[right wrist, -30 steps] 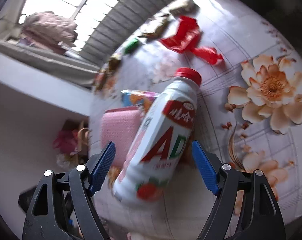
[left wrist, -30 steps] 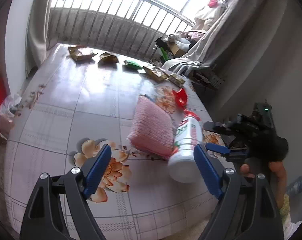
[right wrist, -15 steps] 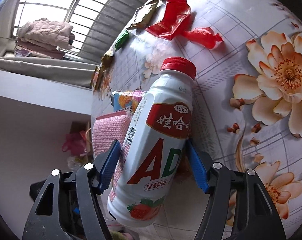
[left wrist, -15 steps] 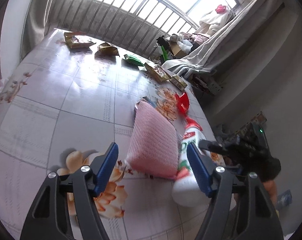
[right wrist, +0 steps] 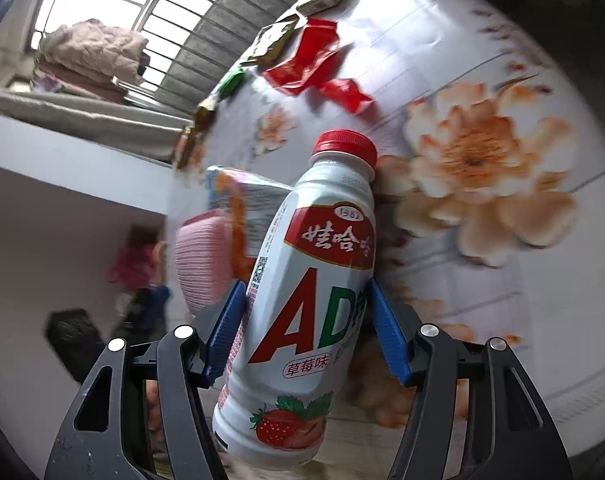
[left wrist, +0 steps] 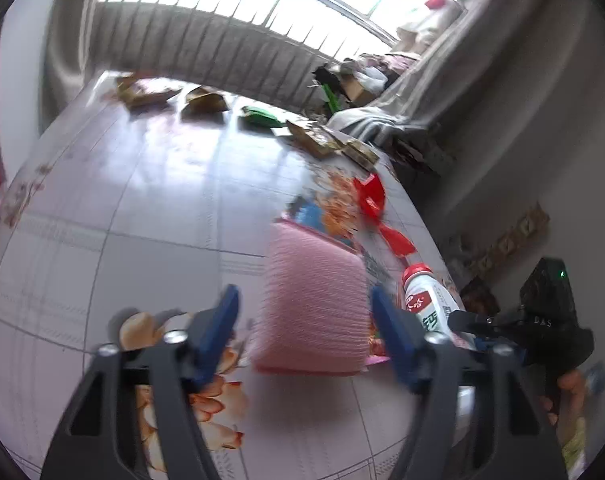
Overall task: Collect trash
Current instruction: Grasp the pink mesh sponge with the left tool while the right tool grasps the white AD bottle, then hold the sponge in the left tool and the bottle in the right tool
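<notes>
A white strawberry-milk bottle (right wrist: 322,208) with a red cap lies on the flowered table. My right gripper (right wrist: 306,292) is closing, and its blue pads touch both sides of the bottle's body. The same bottle (left wrist: 426,300) shows at the right in the left wrist view. A pink ribbed pack (left wrist: 314,272) lies beside it on a colourful packet (left wrist: 314,216). My left gripper (left wrist: 304,296) straddles the pink pack; its jaws are opening and stand clear of the pack's sides. Two crumpled red wrappers (right wrist: 310,60) lie beyond the bottle's cap.
Along the table's (left wrist: 142,200) far edge lie a green wrapper (left wrist: 260,117) and several brown ones (left wrist: 206,100). Behind them are a railing and a bright window. Grey cloth (left wrist: 382,120) hangs off the far right. A hand (left wrist: 570,384) shows at the right edge.
The left gripper moved forward until the pink pack came between its fingers. The right gripper slid further along the bottle and its jaws narrowed onto it.
</notes>
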The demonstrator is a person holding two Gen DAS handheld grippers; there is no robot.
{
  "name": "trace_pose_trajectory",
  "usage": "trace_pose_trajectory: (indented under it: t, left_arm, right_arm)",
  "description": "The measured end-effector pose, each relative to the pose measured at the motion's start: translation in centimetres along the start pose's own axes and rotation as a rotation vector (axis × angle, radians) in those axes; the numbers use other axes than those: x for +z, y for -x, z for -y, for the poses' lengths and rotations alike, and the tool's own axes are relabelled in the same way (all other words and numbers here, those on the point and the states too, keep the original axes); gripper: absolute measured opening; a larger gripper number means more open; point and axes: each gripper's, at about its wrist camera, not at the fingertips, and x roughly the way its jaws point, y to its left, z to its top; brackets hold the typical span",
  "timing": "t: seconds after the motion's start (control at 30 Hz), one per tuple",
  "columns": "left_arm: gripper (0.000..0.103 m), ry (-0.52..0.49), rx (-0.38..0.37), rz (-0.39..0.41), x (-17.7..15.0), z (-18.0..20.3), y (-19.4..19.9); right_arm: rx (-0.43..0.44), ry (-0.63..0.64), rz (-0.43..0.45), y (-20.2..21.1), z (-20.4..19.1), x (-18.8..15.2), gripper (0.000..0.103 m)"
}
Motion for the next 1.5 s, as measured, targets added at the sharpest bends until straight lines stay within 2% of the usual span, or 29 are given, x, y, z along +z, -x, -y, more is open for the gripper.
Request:
trace_pose_trajectory:
  t: [0.1, 0.2, 0.33, 0.4, 0.57, 0.67, 0.8, 0.93, 1.17, 1.23, 1.3, 1.5]
  left_arm:
    - [0.084, -0.095, 0.043, -0.026, -0.2, 2.1, -1.0]
    - [0.089, -0.177, 0.107, -0.049, -0.5, 3.6, -2.6]
    - [0.090, -0.238, 0.207, -0.083, -1.1, 4.3, -4.9]
    - [0.090, -0.234, 0.231, -0.098, -1.3, 3.9, -5.4]
    - [0.090, -0.210, 0.248, -0.111, -1.8, 2.8, -5.3]
    - [0.082, -0.215, 0.247, -0.119, -2.3, 2.4, -4.8]
    - [0.082, -0.233, 0.256, -0.141, -3.3, 1.9, -4.0]
    - [0.082, -0.212, 0.245, -0.185, -4.5, 1.1, -3.1]
    - [0.082, -0.169, 0.181, -0.227, -6.4, 0.9, -1.2]
    - [0.084, -0.187, 0.183, -0.225, -6.7, 1.2, -0.7]
    - [0.092, -0.196, 0.197, -0.218, -6.8, 1.5, -0.2]
    - [0.094, -0.243, 0.226, -0.221, -7.3, 2.1, 0.3]
  right_arm:
    - [-0.032, 0.022, 0.009, 0.4, 0.1, -0.6, 0.057]
    - [-0.049, 0.038, 0.028, 0.5, -0.1, -0.8, 0.057]
    - [-0.059, 0.051, 0.044, 0.5, -0.2, -0.7, 0.057]
    - [-0.046, 0.043, 0.043, 0.2, 0.0, -0.6, 0.058]
    - [-0.003, 0.020, 0.028, -0.5, 0.5, -0.4, 0.060]
    - [0.023, 0.005, 0.016, -1.0, 0.7, -0.2, 0.062]
    - [0.043, 0.020, 0.001, -1.1, 0.8, 0.1, 0.061]
    - [0.005, 0.070, -0.012, -0.4, 0.8, -0.2, 0.060]
    - [-0.087, 0.137, -0.017, 1.8, 1.2, -2.1, 0.060]
    - [-0.101, 0.139, -0.008, 2.0, 1.3, -2.5, 0.060]
    - [-0.109, 0.140, 0.003, 2.2, 1.4, -2.7, 0.061]
    - [-0.114, 0.112, 0.026, 1.7, 1.3, -2.7, 0.064]
